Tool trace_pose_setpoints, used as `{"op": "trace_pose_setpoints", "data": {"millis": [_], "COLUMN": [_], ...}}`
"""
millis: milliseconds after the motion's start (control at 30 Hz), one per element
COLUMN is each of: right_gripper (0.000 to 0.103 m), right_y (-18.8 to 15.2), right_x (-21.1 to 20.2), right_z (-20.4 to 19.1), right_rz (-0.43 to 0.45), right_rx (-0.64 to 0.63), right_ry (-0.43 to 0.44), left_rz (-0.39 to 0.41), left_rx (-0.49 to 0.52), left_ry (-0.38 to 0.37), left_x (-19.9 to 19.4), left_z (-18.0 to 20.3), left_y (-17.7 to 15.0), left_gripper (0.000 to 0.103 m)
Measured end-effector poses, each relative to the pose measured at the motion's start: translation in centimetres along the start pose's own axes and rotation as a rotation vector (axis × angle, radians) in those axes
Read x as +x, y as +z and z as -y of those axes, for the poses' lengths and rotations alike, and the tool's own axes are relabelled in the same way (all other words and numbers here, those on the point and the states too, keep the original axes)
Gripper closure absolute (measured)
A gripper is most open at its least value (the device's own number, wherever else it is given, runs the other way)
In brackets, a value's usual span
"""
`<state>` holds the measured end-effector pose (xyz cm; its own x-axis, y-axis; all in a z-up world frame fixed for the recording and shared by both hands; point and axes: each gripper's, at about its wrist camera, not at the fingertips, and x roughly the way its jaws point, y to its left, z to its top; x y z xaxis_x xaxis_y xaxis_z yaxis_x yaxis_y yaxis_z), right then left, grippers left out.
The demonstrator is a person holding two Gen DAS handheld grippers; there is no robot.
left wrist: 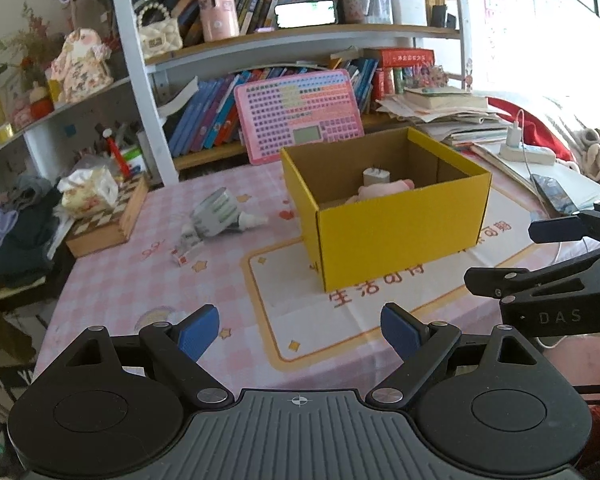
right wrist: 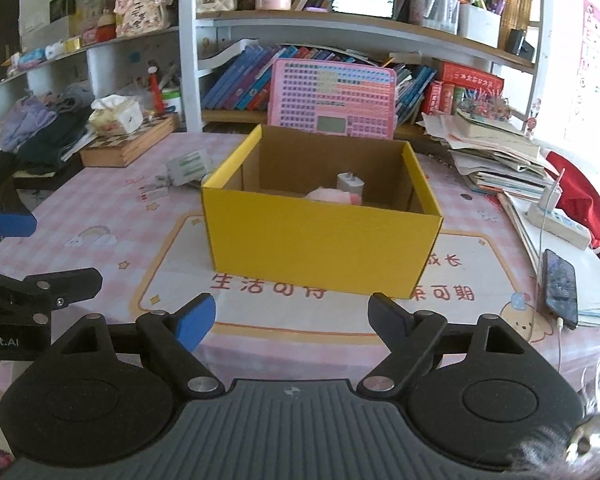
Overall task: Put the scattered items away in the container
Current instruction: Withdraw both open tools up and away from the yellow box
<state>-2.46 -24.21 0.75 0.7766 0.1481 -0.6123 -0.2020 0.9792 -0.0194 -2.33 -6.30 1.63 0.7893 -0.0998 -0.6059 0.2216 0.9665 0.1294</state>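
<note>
"Where were the leftover things when you looked?"

"Out on the pink checked tablecloth (left wrist: 112, 280), left of the yellow cardboard box (left wrist: 384, 224). A crinkled white-and-green packet (left wrist: 216, 214) lay there with a small white dropper bottle (left wrist: 254, 220) touching its right end, and a tiny carton (left wrist: 182, 258) sat just in front. The packet's long axis ran slantwise, from near left up towards the box."

"And the box itself?"

"Open-topped, stiff corrugated walls — a white charger plug (right wrist: 350, 184) and something soft and pink (right wrist: 332, 196) were already inside."

"Which gripper was better placed?"

"The left gripper (left wrist: 298, 332), I'd judge. The packet lay ahead and to the left of its blue ribbed pads (left wrist: 198, 334), well apart from them. The right gripper (right wrist: 292, 316) faced the box squarely, with the strays off to its far left beyond the box corner."

"Were either holding anything?"

"No — both stood spread wide with nothing between the fingers. The packet looked thin and slippery, so I'd expect a pinch across its short side to serve best."
</note>
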Motion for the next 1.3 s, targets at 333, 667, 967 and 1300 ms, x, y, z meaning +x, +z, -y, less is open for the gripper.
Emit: {"op": "trace_pose_setpoints", "data": {"millis": [333, 667, 967, 1300], "right_gripper": [0.019, 0.019, 0.019, 0.019], "right_y": [-0.6, -0.4, 0.5, 2.6], "right_x": [0.7, 1.5, 3.3, 6.2], "right_z": [-2.4, -4.4, -6.6, -10.5], "right_rz": [-0.053, -0.071, -0.082, -0.105], "right_rx": [-0.044, -0.084, -0.086, -0.085], "right_ry": [0.049, 0.082, 0.100, 0.099], "left_rz": [-0.065, -0.096, -0.117, -0.151], "left_rx": [-0.029, -0.090, -0.093, -0.069], "left_ry": [0.011, 0.037, 0.050, 0.028], "left_x": [0.1, 0.2, 1.1, 3.7], "left_z": [-1.4, -3.9, -6.7, -11.2], "left_y": [-1.5, -2.3, -2.6, -2.3], "left_gripper": [0.013, 0.013, 0.013, 0.013]}}
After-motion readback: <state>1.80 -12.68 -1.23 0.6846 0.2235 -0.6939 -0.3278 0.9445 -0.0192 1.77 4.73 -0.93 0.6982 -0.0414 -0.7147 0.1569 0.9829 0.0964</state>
